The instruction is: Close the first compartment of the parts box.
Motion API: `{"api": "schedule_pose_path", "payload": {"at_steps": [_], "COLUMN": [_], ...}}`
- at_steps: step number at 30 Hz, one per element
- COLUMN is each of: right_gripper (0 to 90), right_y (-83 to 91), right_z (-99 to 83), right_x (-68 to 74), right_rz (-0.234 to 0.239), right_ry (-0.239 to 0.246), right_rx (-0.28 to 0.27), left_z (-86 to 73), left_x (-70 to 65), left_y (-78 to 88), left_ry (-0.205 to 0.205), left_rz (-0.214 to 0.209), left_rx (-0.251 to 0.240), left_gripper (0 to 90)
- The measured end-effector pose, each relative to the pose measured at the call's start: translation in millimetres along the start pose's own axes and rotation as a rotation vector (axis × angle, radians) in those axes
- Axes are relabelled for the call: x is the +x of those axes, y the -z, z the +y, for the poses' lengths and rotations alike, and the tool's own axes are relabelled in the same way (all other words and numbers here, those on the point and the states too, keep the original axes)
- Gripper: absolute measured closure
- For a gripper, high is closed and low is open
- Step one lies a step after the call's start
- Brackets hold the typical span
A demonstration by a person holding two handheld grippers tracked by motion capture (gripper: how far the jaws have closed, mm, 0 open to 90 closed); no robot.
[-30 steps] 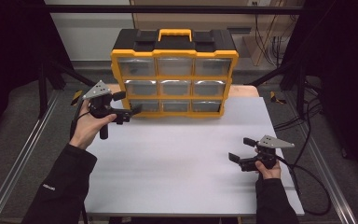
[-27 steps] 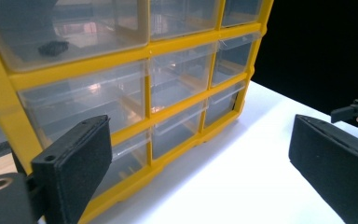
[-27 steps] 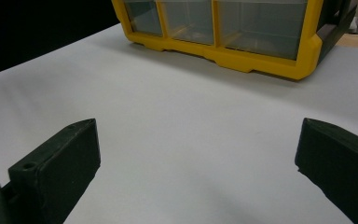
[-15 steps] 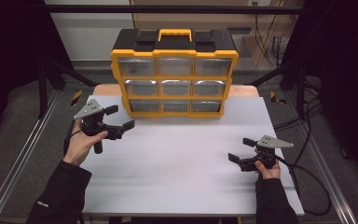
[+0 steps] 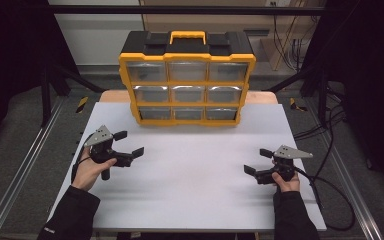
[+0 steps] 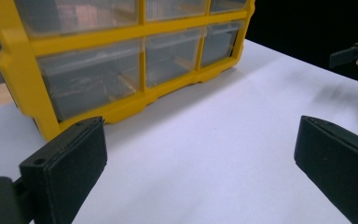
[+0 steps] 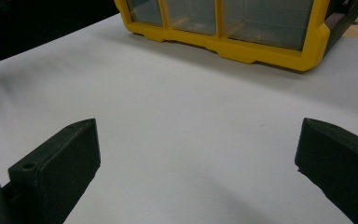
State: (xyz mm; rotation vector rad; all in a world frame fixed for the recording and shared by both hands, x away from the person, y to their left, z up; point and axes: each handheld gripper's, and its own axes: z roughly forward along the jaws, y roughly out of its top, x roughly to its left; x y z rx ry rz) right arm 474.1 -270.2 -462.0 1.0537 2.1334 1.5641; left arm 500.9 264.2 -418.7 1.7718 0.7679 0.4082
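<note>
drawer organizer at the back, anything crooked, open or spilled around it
Nothing stands out. The yellow drawer organizer stands upright and square at the back of the white table, with all nine clear drawers pushed in. Both the left hand-held gripper and the right hand-held gripper are open and hold nothing.

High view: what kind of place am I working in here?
Probably a lab or workshop recording bench: a white table framed by metal rails, a yellow drawer organizer at its back, and loose cables on the floor.

L claw (image 5: 129, 143) & R claw (image 5: 259, 161) both wide open, empty.
</note>
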Motion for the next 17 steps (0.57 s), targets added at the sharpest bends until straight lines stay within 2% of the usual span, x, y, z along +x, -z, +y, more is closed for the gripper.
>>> {"api": "schedule_pose_path", "payload": {"at_steps": [6, 8, 14, 17], "right_gripper": [0.5, 0.5, 0.5, 0.5], "right_y": [-1.1, -1.0, -1.5, -1.1], "right_z": [-0.8, -0.8, -1.2, -1.0], "right_x": [0.1, 0.2, 0.5, 0.4], "right_rz": [-0.004, -0.004, -0.006, -0.004], "right_ry": [0.004, 0.005, 0.006, 0.006], "right_rx": [0.010, 0.010, 0.014, 0.015], "left_z": [-17.0, -21.3, -30.0, -34.0], "left_x": [1.1, 1.1, 5.5, 7.4], "left_y": [3.8, 5.9, 10.5, 11.9], "left_ry": [0.017, 0.027, 0.012, 0.037], "left_rz": [0.011, 0.011, 0.033, 0.025], "left_rx": [0.019, 0.010, 0.028, 0.015], "left_gripper": [1.7, 1.7, 1.3, 1.4]}}
